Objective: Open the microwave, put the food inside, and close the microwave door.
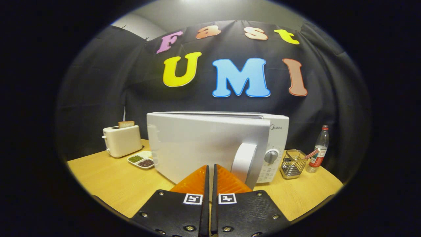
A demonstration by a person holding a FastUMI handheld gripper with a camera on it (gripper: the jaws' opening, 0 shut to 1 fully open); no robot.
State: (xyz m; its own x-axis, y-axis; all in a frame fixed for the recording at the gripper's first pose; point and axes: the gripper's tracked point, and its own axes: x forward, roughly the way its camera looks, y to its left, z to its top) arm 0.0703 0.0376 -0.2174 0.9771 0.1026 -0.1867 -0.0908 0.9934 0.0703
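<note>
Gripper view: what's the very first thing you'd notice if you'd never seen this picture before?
The big white microwave in the middle of the wooden table, its door partly ajar, just ahead of the gripper, whose fingers are shut together with nothing between them. Next, the cream toaster with a slice of bread poking out, left of the microwave, and the plastic bottle beside a wire basket on the microwave's other side.

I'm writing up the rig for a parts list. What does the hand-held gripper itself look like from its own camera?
The hand-held gripper shows two flat black plates side by side, each studded with silver screws and carrying a small square black-and-white marker near its front edge. Two narrow fingers run forward from between the plates, close together with only a thin slit between them.
</note>
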